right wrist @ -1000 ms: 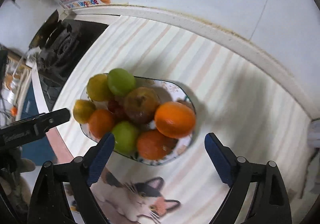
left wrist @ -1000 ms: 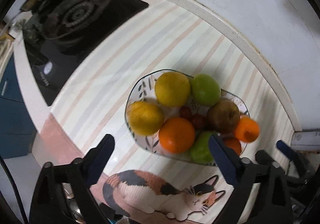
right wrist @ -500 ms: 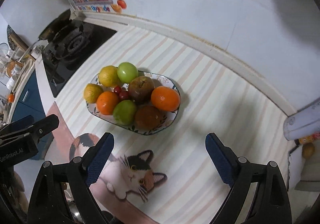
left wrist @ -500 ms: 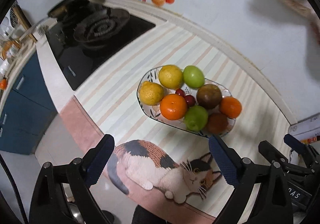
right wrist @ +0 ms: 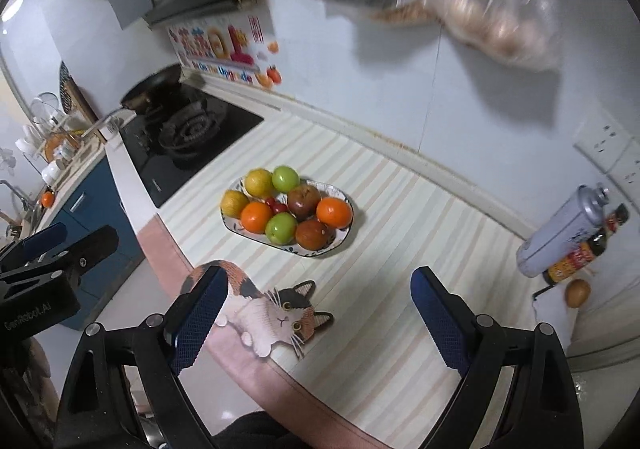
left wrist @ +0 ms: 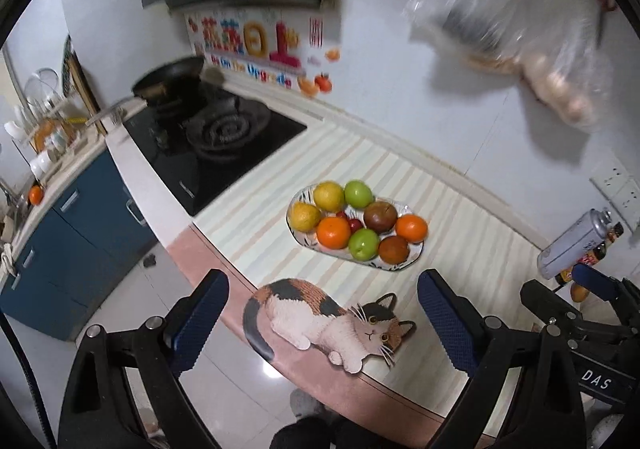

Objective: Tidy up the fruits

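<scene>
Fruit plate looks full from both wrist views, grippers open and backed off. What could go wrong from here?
1. The fruit plate is crowded, so gripping one fruit, such as the near green apple, may nudge its neighbours and roll the orange at the rim off.
2. The right gripper and left gripper are side by side and could collide if both reach in.
</scene>
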`<state>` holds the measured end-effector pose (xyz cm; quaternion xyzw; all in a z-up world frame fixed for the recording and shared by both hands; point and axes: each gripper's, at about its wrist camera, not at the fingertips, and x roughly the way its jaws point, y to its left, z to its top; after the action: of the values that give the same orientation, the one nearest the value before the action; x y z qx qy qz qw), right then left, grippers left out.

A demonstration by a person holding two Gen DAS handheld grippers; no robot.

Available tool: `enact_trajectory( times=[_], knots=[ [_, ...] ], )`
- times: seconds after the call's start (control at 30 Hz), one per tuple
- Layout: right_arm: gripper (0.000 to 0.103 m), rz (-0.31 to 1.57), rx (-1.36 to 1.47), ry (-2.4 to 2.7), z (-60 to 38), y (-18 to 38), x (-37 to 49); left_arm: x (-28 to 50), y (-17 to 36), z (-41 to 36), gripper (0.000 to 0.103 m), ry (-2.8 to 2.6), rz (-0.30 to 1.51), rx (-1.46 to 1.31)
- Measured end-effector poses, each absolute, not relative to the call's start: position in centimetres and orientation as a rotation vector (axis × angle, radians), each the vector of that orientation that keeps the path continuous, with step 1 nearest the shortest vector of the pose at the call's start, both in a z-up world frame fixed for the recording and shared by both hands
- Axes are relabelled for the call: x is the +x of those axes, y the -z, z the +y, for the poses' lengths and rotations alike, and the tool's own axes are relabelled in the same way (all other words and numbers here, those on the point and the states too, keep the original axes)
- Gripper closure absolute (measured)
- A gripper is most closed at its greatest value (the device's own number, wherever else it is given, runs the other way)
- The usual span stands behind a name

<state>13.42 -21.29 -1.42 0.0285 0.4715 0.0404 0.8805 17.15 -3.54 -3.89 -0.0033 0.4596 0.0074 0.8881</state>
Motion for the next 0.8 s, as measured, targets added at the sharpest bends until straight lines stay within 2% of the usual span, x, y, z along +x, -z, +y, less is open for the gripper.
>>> enact_trajectory(
  times=[0.37,0.8],
  knots=[
    [0.008,0.889,0.065,-0.084,-21.1,-4.3,7.8,11.8,-0.2,-3.5,0.006,-0.009,0.869,0.008],
    [0.008,0.881,0.075,-0.095,-21.0,-5.2,6.0,9.2,-2.1,-3.3,0.006,-0.004,0.814,0.005]
  ],
)
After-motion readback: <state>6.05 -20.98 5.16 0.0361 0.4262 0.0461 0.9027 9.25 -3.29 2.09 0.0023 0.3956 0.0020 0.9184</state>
